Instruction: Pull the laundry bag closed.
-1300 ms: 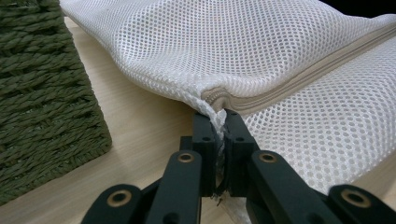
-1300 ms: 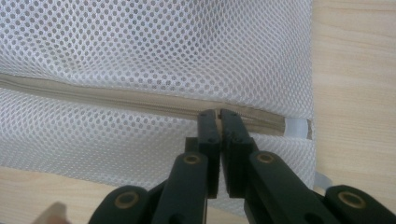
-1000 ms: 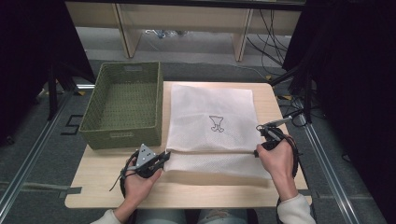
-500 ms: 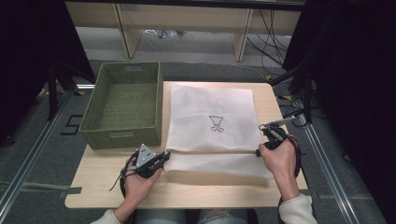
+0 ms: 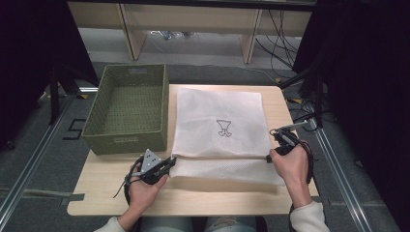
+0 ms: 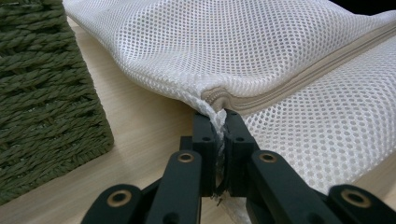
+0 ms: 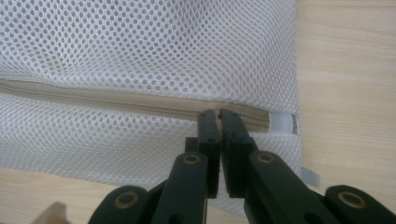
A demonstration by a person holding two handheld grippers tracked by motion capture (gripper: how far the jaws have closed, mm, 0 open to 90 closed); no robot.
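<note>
Left fingers [image 6: 219,135] clamped on the mesh corner of the bag [image 5: 220,130], right at the closed end of the zipper [image 6: 299,79]. Right fingers [image 7: 219,123] pressed together at the zipper's far end; likely pinching the pull, though the pull itself is hidden between them.

Zipper runs straight from one hand to the other, 9 to 3 o'clock across the near part of the bag in the high view. Judged next move: the right gripper [image 5: 283,142] draws along that line toward the left gripper [image 5: 162,166], which anchors.

Bag: white open-weave mesh, soft, flat, square; beige zipper tape; small dark emblem mid-panel. It lies on the pale wood table [image 5: 96,193]. Green woven basket [image 5: 126,108] at 11 o'clock from the left fingers, just beside the bag.
</note>
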